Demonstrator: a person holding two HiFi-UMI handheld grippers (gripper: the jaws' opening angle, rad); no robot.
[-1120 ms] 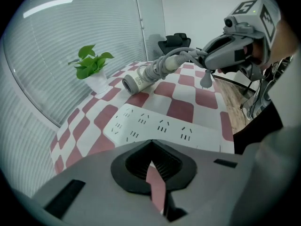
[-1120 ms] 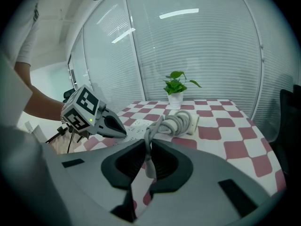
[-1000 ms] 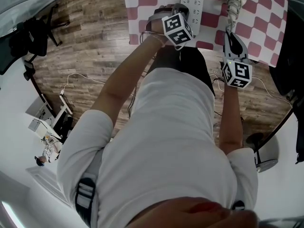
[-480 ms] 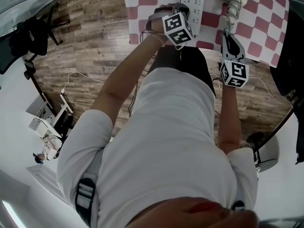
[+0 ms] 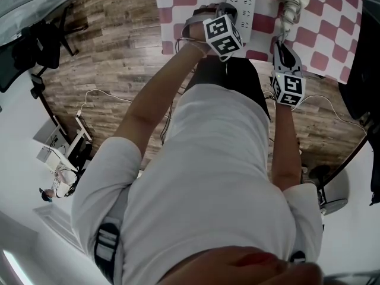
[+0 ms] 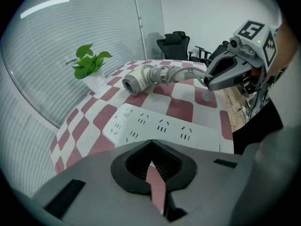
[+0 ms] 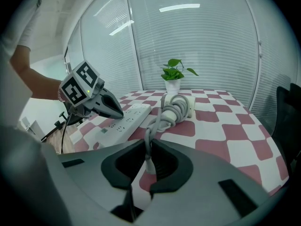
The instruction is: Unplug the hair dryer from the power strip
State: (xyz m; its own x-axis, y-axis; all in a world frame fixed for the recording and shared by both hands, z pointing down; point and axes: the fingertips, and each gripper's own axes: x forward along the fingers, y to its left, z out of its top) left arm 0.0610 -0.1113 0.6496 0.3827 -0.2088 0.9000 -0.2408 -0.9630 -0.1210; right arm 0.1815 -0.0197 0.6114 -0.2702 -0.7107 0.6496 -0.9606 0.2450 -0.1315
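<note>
Plainly, the white hair dryer (image 6: 136,83) lay on its side on the red-and-white checked tablecloth (image 6: 181,109), at the far part of the table, with its cord (image 7: 162,119) wound in loops beside it. The cord ran on from the loops to the right gripper (image 7: 147,150), whose jaws were clenched on it. The plug (image 6: 207,96) at its end hung just under that gripper's tips, close to a red square of the cloth and apart from the power strip (image 6: 160,126). Every socket that showed on the white strip was bare.

The left gripper (image 6: 150,147) pointed steeply down at the strip's near edge, its jaws drawn together with nothing between them. A small potted plant (image 6: 91,69) stood past the dryer near the blinds. Black office chairs (image 6: 176,44) stood beyond the table, and a plank floor (image 5: 113,46) lay beneath it.
</note>
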